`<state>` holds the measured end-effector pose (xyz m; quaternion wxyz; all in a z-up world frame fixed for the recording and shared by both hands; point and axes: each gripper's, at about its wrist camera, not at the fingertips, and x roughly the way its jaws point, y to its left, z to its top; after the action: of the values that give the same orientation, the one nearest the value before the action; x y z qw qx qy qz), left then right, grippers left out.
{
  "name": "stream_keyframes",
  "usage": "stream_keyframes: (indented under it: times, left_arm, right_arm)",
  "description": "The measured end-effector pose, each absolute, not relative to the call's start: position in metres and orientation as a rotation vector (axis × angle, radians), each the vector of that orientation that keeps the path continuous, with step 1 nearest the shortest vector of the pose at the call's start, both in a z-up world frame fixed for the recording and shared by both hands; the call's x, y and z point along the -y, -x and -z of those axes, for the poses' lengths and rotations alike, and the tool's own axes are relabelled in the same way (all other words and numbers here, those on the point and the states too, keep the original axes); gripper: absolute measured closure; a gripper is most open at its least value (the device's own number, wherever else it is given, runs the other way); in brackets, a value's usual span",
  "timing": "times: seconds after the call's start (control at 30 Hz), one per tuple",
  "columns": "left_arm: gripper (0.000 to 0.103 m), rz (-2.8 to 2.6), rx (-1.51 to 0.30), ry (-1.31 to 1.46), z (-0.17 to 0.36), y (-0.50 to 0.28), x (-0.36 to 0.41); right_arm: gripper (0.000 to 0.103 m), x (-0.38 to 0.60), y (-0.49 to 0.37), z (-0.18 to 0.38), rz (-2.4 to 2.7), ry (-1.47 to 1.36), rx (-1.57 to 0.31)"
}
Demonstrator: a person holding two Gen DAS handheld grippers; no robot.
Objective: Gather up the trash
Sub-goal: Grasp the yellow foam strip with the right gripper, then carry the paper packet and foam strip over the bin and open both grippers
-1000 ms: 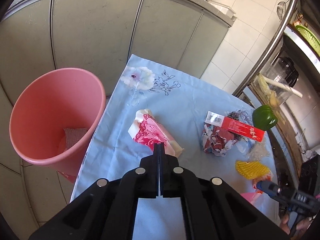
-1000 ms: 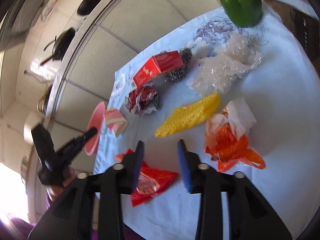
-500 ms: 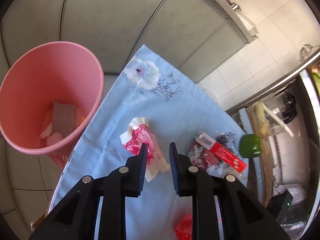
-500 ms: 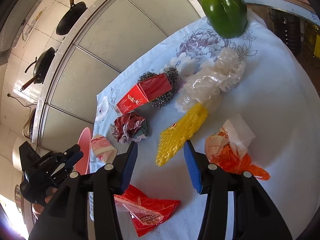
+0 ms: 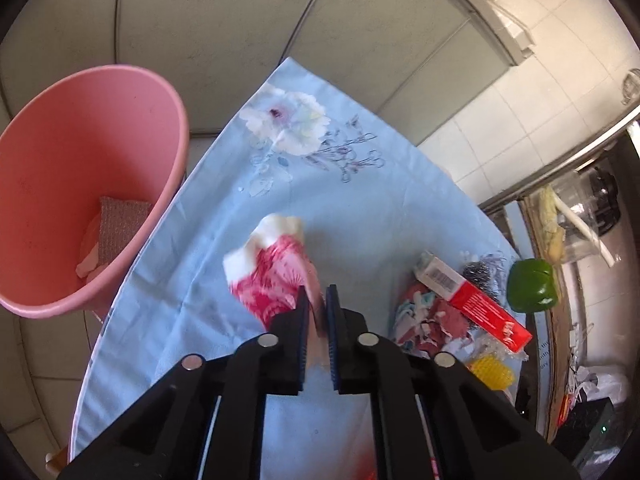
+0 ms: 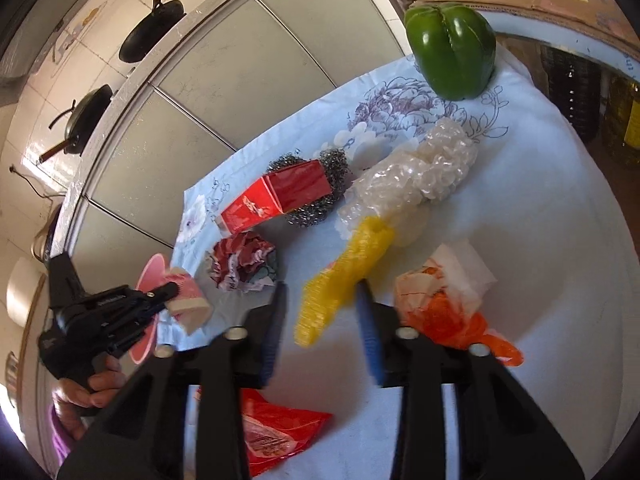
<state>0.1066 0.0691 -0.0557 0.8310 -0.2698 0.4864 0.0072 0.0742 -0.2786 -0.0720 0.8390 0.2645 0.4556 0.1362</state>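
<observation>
The left gripper [image 5: 316, 300] is clamped nearly closed on the crumpled pink-and-white floral paper wrapper [image 5: 268, 272], pinching its near edge above the pale blue flower-printed tablecloth [image 5: 320, 184]. Just left of the cloth's edge stands the round pink plastic bin [image 5: 100, 128], with a grey scouring pad [image 5: 120, 228] lying inside.

The right gripper [image 6: 320, 312] is closing, its 2 blue-padded jaws still apart on either side of the lower end of the yellow foam fruit net [image 6: 344, 276]; the pads do not visibly press on it.

Beside the net lie a crumpled orange-and-white plastic bag [image 6: 444, 308], a wad of clear bubble wrap [image 6: 416, 176], a red cardboard box [image 6: 276, 196] resting against a steel wool scourer [image 6: 320, 200], a crumpled red-and-white paper ball [image 6: 240, 260] and a flat red snack packet [image 6: 276, 436]. A green bell pepper [image 6: 452, 48] sits at the cloth's far end.
</observation>
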Motion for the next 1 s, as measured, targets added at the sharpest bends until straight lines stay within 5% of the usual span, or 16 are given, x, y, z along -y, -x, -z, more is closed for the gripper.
stream_keyframes:
  times: [0.03, 0.13, 0.63, 1.0]
  left_arm:
    - [0.100, -0.007, -1.017, 0.556, 0.051, -0.104, -0.067]
    - [0.100, 0.021, -0.961, 0.506, 0.036, -0.094, -0.064]
    - [0.100, 0.040, -0.762, 0.392, -0.008, -0.034, -0.094]
    - [0.100, -0.129, -0.657, 0.383, -0.016, -0.006, -0.171]
  right_arm:
    - [0.093, 0.280, -0.073, 0.074, -0.289, -0.560, -0.969]
    - [0.097, 0.285, -0.067, 0.075, -0.294, -0.555, -0.959]
    - [0.097, 0.243, -0.034, 0.005, -0.408, -0.276, -0.762]
    - [0.097, 0.113, -0.073, -0.038, -0.697, -0.173, -0.767]
